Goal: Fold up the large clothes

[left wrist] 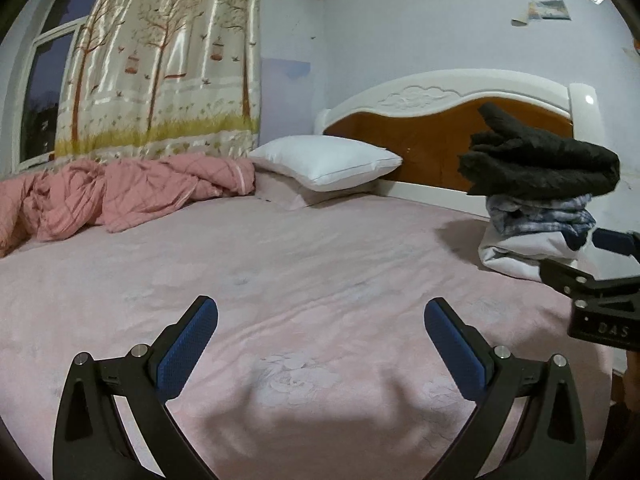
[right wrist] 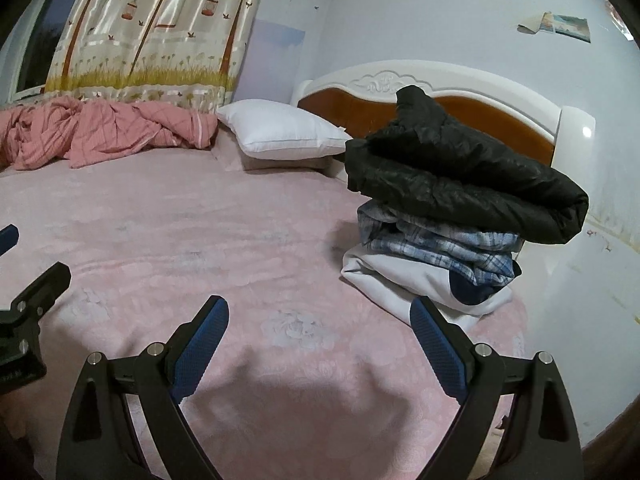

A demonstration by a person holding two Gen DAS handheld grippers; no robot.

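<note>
Under the black jacket (right wrist: 468,184), folded clothes (right wrist: 440,252) half-hidden.

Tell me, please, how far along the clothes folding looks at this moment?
Done, it seems: a black jacket, a blue plaid shirt and a white garment lie folded in one stack near the headboard. In hand: nothing; the left tongs and right tongs are open over the bare pink sheet. Left: no unfolded clothing is in view, only a rumpled pink quilt.
</note>
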